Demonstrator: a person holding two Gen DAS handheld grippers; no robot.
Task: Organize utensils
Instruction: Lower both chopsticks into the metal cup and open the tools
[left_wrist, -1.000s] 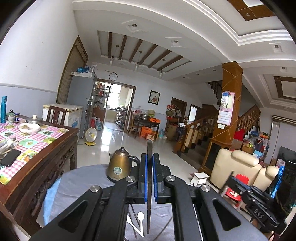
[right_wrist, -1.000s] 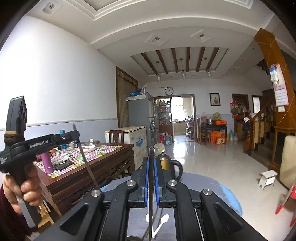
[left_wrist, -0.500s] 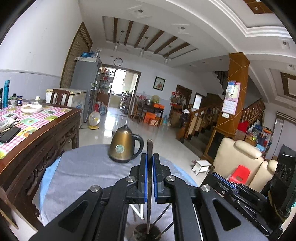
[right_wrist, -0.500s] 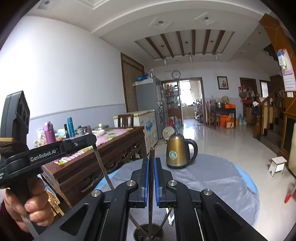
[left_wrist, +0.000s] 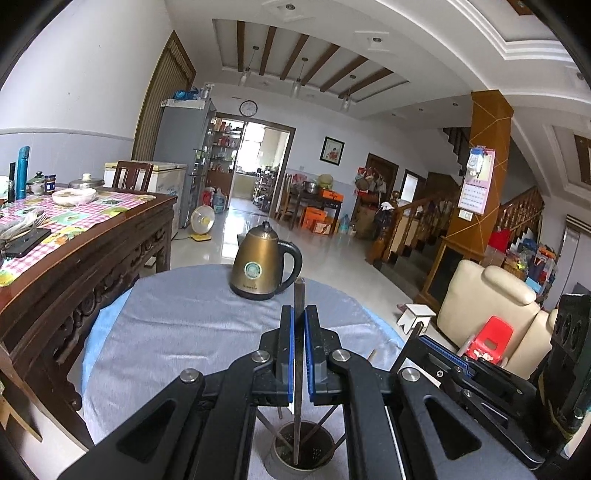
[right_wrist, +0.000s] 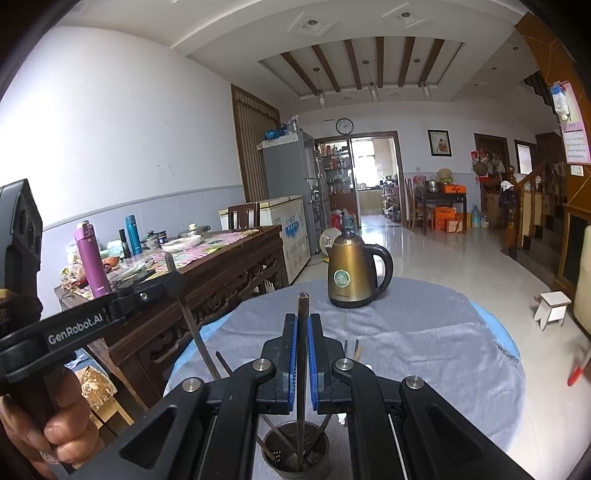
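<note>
In the left wrist view my left gripper (left_wrist: 299, 315) is shut on a thin dark chopstick (left_wrist: 299, 293) held upright. Its lower end reaches into a perforated metal utensil cup (left_wrist: 301, 454) on the round table. My right gripper (right_wrist: 303, 321) is shut on a second chopstick (right_wrist: 303, 306), whose lower end stands in the same cup (right_wrist: 295, 456) among several other sticks. In the right wrist view the left gripper (right_wrist: 173, 282) shows at the left, held by a hand (right_wrist: 62, 428). The right gripper (left_wrist: 419, 334) shows at the right of the left wrist view.
A brass kettle (left_wrist: 258, 266) stands at the far side of the grey-clothed round table (left_wrist: 177, 332). Two loose chopsticks (right_wrist: 351, 349) lie on the cloth beyond the right gripper. A dark wooden table (right_wrist: 229, 273) with bottles and dishes stands at the left.
Both grippers have come down with their chopsticks. The metal cup has risen into view beneath them, and the sticks' lower ends now sit inside it. The white spoon is no longer visible.
</note>
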